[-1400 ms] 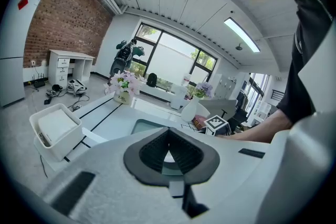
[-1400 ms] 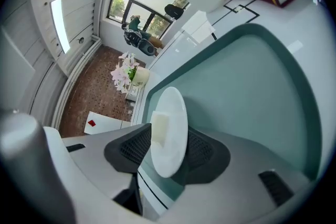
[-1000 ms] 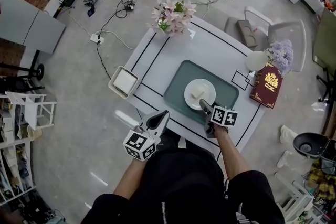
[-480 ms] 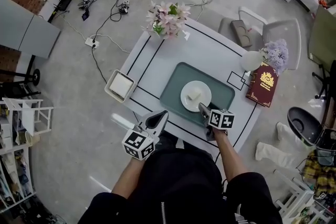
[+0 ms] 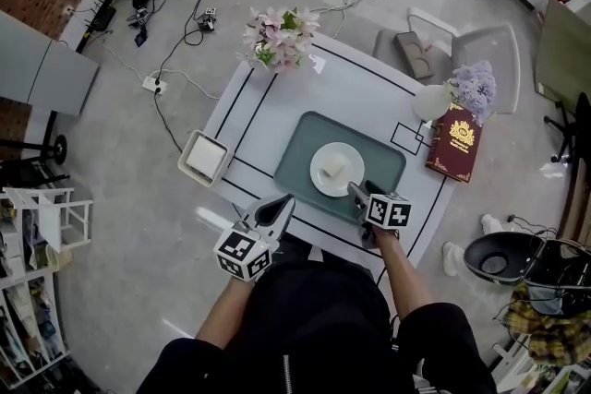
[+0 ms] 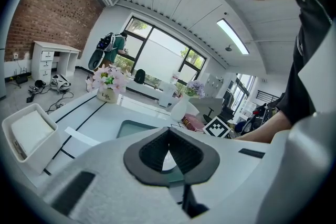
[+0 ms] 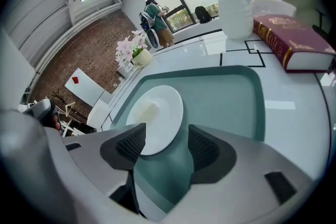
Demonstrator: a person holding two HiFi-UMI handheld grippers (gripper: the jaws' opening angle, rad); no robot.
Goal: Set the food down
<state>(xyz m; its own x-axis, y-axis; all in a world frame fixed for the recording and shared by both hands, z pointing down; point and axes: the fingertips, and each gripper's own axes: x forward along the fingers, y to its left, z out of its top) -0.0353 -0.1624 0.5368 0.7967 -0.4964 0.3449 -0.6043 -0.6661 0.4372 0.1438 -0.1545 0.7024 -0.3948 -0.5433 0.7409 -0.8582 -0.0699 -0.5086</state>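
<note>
A white plate (image 5: 325, 178) with a pale piece of food (image 5: 335, 166) rests on the green tray (image 5: 380, 159) in the middle of the white table (image 5: 351, 88). My right gripper (image 5: 361, 191) hovers at the tray's near edge, just short of the plate's rim, open with nothing between its fingers. In the right gripper view the plate (image 7: 157, 113) and food (image 7: 146, 112) lie ahead of the left jaw, and the tray (image 7: 231, 94) shows through my right gripper's (image 7: 167, 145) gap. My left gripper (image 5: 275, 209) hangs shut and empty off the table's near edge.
A white square box (image 5: 203, 158) sits at the table's left edge. Pink flowers (image 5: 277, 37) stand at the far corner. A white vase with purple flowers (image 5: 466, 92) and a red book (image 5: 454, 143) are on the right. A chair (image 5: 480, 51) stands beyond the table, with cables on the floor.
My right gripper has drawn back a little from the plate's rim toward me. The left gripper has kept its place. The head view has shifted slightly.
</note>
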